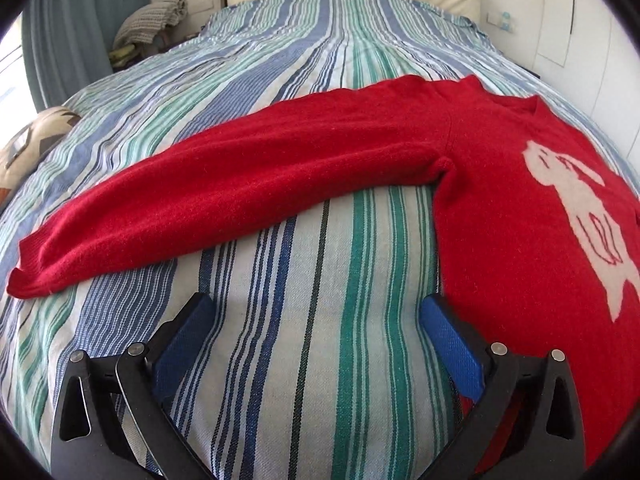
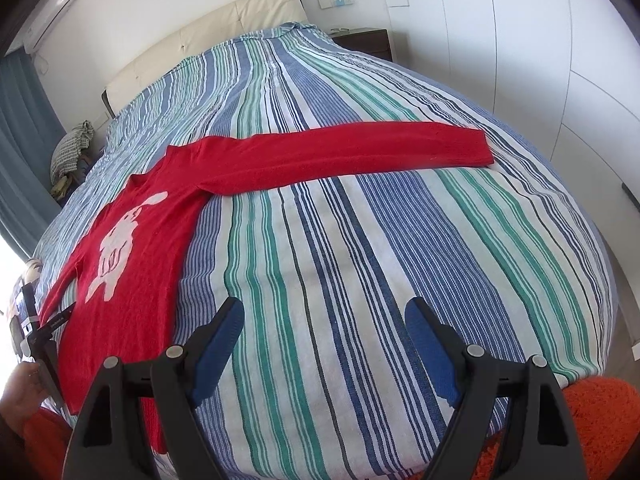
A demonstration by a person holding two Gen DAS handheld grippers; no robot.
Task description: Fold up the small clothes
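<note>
A red knit sweater (image 1: 500,200) with a white animal figure lies flat on the striped bedspread (image 1: 312,320). Its left sleeve (image 1: 200,200) stretches out to the left. In the right wrist view the sweater's body (image 2: 132,260) is at the left and its other sleeve (image 2: 360,152) stretches right. My left gripper (image 1: 320,316) is open and empty, just below the left sleeve, its right finger at the sweater's side edge. My right gripper (image 2: 324,320) is open and empty over bare bedspread (image 2: 360,260), below the right sleeve. The left gripper's body (image 2: 40,336) shows at the far left.
A cream headboard (image 2: 200,36) stands at the far end of the bed. A pile of cloth (image 1: 148,24) lies at the bed's far left. A dark nightstand (image 2: 368,42) and white wardrobe doors (image 2: 540,60) are on the right. An orange rug (image 2: 592,420) lies at the bed's foot.
</note>
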